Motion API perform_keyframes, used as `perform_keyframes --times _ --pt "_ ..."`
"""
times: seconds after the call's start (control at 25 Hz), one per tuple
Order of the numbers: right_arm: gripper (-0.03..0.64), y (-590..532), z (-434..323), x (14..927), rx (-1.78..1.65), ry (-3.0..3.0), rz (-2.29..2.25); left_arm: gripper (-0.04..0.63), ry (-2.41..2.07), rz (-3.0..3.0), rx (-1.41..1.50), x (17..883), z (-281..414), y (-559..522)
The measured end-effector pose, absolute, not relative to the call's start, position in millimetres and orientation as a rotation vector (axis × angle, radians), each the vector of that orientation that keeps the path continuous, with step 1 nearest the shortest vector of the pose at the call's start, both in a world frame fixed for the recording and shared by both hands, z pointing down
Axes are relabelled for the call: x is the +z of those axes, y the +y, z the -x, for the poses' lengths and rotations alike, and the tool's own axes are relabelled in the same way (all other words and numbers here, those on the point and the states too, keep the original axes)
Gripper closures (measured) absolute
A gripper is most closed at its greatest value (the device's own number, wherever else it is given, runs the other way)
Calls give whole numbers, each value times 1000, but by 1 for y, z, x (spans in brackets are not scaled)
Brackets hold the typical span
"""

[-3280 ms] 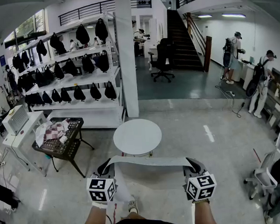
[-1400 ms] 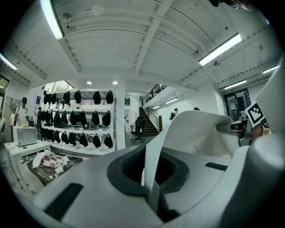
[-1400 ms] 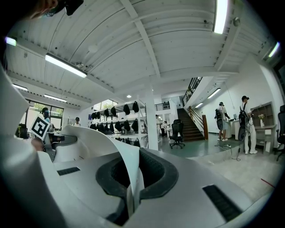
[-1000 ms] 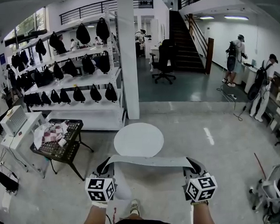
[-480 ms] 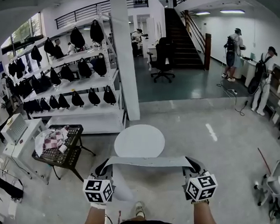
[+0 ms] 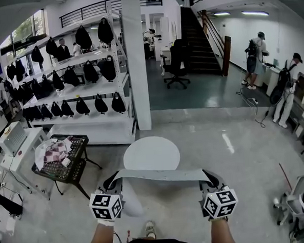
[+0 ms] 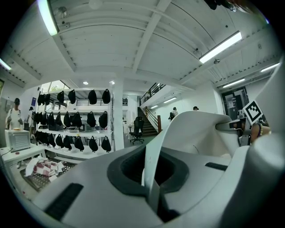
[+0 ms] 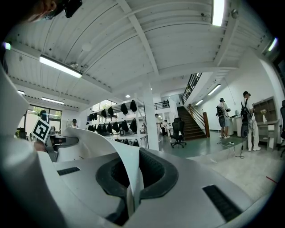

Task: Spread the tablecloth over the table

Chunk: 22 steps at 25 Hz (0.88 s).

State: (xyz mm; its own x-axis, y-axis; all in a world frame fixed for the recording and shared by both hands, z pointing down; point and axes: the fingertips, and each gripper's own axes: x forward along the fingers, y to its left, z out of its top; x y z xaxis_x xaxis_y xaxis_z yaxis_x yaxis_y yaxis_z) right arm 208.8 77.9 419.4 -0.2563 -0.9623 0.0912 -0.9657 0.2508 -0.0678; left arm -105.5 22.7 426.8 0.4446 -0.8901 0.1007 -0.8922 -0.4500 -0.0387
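Holding the tablecloth up in both grippers, you stood just short of the round table.

Your left gripper was clamped tight on one end of the cloth's top edge and your right gripper on the other, with white fabric pinched between each pair of jaws. The cloth ran as a level band between them, in the air and not yet on the tabletop, with more of it hanging below your left side. You were, by the look of it, at the approach step. The next move called for reaching out over the table with both grips closed and hands apart, then lowering the cloth centred so it draped evenly.
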Motion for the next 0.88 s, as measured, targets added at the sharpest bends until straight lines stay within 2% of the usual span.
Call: perform_keyframes --times 0.88 --pt "590 -77 -178 409 148 -2415 -1827 577 -1624 -2613 105 423 136 -139"
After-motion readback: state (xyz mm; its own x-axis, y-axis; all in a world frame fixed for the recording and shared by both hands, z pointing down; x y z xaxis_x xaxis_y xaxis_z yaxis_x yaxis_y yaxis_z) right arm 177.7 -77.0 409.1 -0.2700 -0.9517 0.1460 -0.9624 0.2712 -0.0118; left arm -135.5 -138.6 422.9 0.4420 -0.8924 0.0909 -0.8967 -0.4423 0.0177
